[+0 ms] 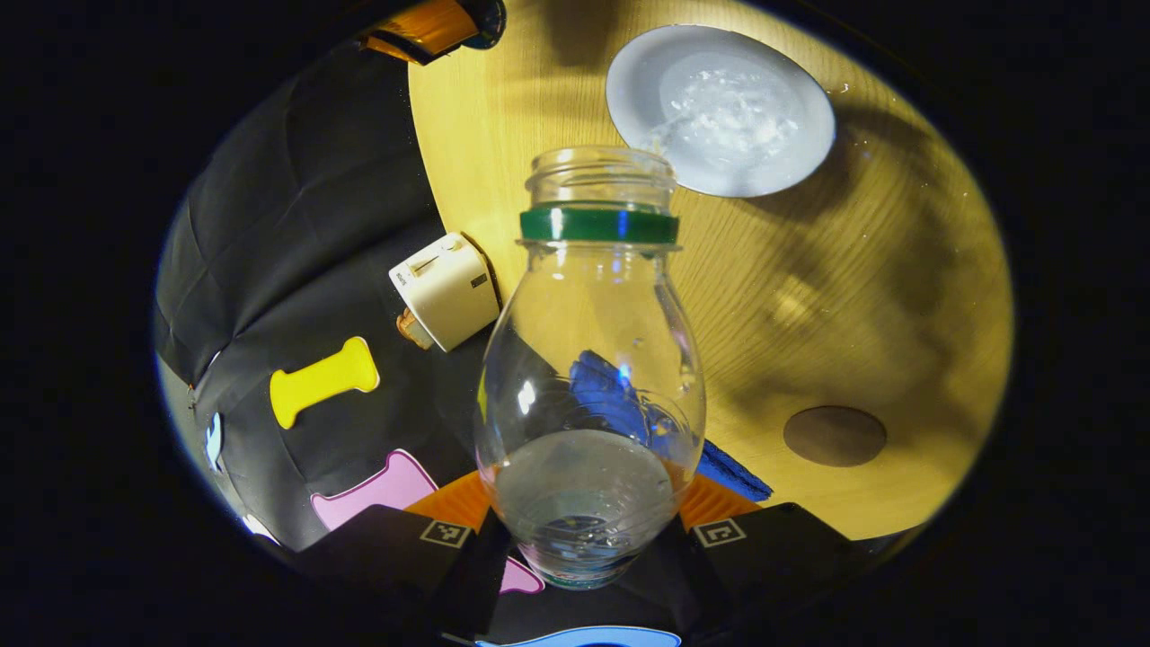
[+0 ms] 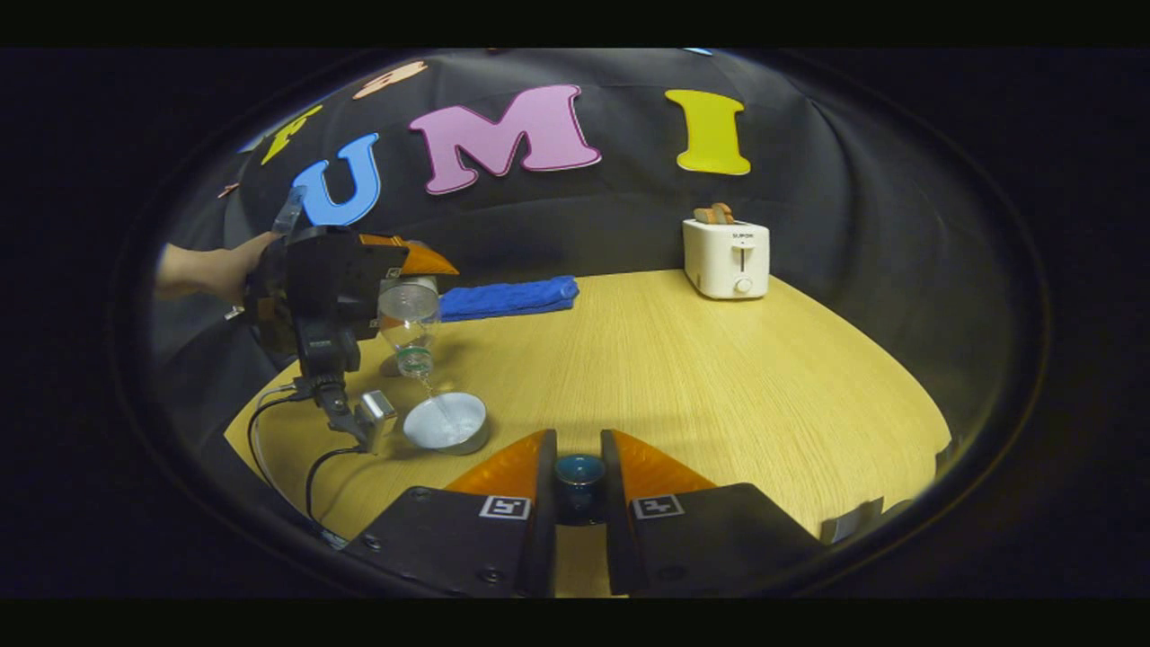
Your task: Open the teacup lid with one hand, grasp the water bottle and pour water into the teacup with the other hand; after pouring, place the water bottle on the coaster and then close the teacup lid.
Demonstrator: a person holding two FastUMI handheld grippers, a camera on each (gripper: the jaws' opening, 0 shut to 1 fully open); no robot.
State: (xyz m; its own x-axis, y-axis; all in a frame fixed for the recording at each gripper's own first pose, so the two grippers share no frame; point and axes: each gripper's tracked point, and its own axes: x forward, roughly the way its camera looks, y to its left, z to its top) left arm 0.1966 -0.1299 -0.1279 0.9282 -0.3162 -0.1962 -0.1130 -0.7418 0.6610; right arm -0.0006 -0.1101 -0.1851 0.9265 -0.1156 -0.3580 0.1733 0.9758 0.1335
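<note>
My left gripper [image 1: 584, 517] is shut on a clear water bottle [image 1: 588, 377] with a green neck ring and no cap. The bottle is tipped, its mouth over the white teacup [image 1: 719, 108], which holds bubbling water. In the right gripper view the left gripper [image 2: 395, 280] holds the bottle [image 2: 409, 328] mouth down, and a thin stream falls into the teacup [image 2: 445, 422]. My right gripper [image 2: 579, 458] is shut on the teal knob of the teacup lid [image 2: 579, 474], held to the right of the cup above the table. A brown round coaster [image 1: 835, 436] lies on the table.
A white toaster [image 2: 728, 259] with bread in it stands at the back of the wooden table [image 2: 719, 386]. A folded blue towel [image 2: 508, 296] lies behind the bottle. A hand [image 2: 211, 270] holds the left gripper, and cables [image 2: 287, 431] trail from it beside the cup.
</note>
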